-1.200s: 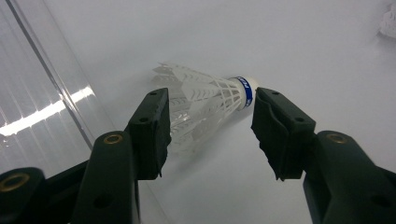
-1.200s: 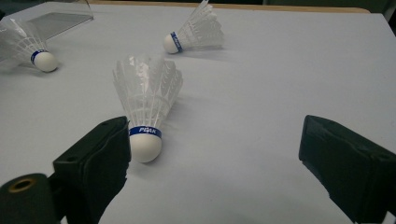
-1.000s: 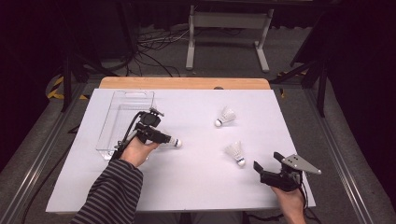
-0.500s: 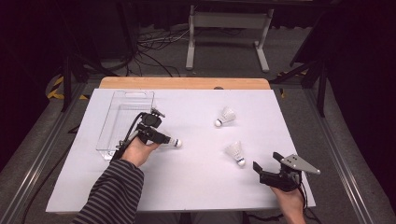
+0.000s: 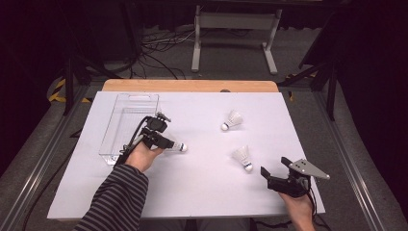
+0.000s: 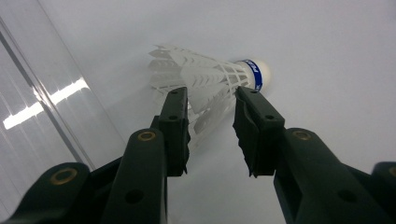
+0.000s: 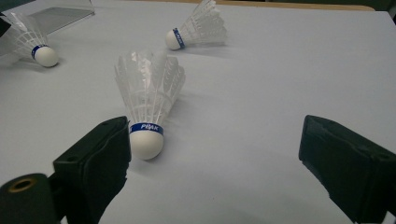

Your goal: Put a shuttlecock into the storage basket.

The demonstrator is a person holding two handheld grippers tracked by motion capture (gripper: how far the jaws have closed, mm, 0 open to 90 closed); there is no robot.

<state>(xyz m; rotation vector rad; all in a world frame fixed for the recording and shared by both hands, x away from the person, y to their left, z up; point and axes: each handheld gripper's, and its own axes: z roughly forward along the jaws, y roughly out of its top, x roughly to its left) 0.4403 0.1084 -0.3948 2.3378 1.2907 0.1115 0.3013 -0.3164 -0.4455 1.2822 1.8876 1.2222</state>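
Left claw [image 6: 211,114] closing in on the shuttlecock [image 6: 205,79]!
Jaws narrowing around the skirt, not yet pinching; squeeze hard and the feathers crush, or it slips away.

A white sheet covers the surface [image 5: 192,192], with a strip of bare wood [image 5: 190,85] showing along its far edge. A clear tray [image 5: 127,120] lies on the sheet toward the left, its long side running away from the near edge. Beyond the surface, a grey frame [image 5: 235,33] stands on the floor, and black cables [image 5: 159,48] trail across the carpet to its left.
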